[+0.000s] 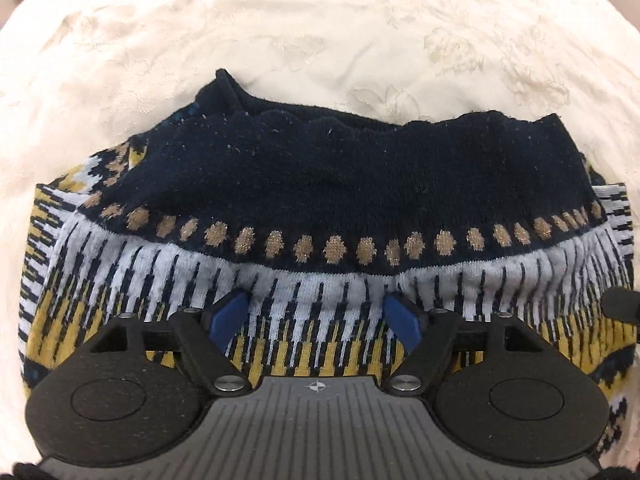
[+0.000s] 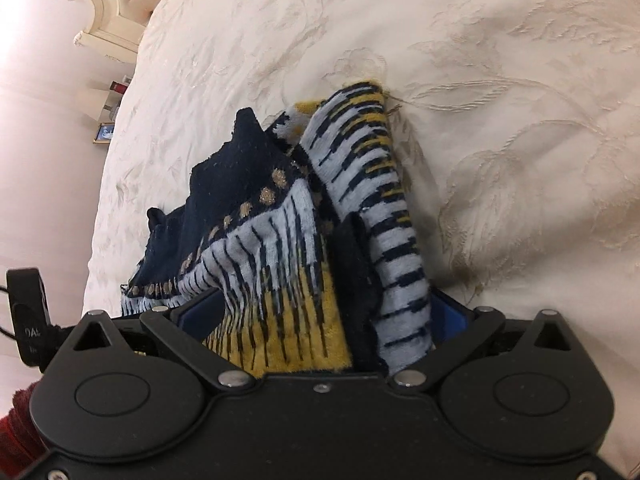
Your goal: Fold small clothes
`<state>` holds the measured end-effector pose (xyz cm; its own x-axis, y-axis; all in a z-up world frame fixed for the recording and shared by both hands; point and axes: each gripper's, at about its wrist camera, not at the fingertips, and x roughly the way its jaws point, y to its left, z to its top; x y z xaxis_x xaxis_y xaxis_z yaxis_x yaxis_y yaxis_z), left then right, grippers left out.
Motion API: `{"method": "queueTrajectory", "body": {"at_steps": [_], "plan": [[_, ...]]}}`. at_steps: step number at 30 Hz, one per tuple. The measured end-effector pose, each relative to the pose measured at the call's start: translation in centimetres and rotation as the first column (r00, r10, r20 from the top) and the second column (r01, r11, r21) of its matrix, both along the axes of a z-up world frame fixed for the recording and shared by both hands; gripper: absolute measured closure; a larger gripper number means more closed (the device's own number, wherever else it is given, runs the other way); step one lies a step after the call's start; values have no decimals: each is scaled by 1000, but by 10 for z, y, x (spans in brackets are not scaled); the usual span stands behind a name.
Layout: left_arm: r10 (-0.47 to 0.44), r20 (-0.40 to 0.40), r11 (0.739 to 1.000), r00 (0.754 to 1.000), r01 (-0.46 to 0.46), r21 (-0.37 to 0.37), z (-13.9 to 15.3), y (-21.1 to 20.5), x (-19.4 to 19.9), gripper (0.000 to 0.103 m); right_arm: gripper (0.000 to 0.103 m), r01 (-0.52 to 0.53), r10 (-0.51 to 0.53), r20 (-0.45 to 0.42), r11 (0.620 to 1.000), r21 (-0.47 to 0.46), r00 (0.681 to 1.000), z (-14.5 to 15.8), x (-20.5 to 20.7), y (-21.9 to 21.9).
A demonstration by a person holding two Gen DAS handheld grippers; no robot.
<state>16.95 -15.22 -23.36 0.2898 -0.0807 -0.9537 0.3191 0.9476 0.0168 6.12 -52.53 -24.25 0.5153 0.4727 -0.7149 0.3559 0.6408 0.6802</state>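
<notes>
A small knitted sweater (image 1: 320,168), navy with a row of gold dots and white and yellow stripes, lies folded on the cream bedspread (image 1: 280,32). My left gripper (image 1: 316,314) points down at its striped band. The blue pads (image 1: 230,314) stand wide apart, open, with flat knit between them and nothing pinched. In the right wrist view the same sweater (image 2: 248,216) is bunched up at its side edge. A striped fold (image 2: 384,216) runs between the spread fingers of my right gripper (image 2: 326,312), which is open.
The embroidered bedspread (image 2: 500,80) stretches on all sides of the sweater. A tufted cream headboard (image 2: 120,4) and a small framed picture (image 2: 105,133) are at the far left by the wall. A red sleeve (image 2: 14,420) shows at the lower left.
</notes>
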Motion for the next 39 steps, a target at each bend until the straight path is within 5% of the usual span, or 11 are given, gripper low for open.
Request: {"method": "queueTrajectory", "body": {"at_steps": [3,5,6,9,17,21,27,31,39], "plan": [[-15,2,1000,1000,15,2,11,3,-3,29,0,-8,8,-10,1000,21,1000,1,1,-3],[-6,-11,1000,1000,6,-2,20,7,-2,29,21,-27,27,-10,999,-30,1000,8,0,-1],[-6,-20,1000,1000,6,-7,24,10,-4,30,46,-45,43,-21,995,-87,999,12,0,2],[-15,-26,999,1000,14,-36,32,19,-8,30,63,-63,65,12,990,-127,998,28,-5,10],[-157,-66,987,985,159,23,-4,21,-1,21,66,-64,73,18,946,-317,997,95,-4,53],[-171,-95,983,981,163,-87,15,49,4,29,67,-84,94,4,915,-394,996,124,8,89],[-88,-28,983,996,82,-162,56,150,-3,29,68,-156,171,-7,884,-440,985,158,35,162],[0,-27,986,1000,-5,-166,68,219,0,30,76,-211,232,-3,876,-434,973,162,59,216],[98,-91,981,991,-111,-156,68,276,8,30,82,-336,347,-48,854,-396,937,122,97,306]]}}
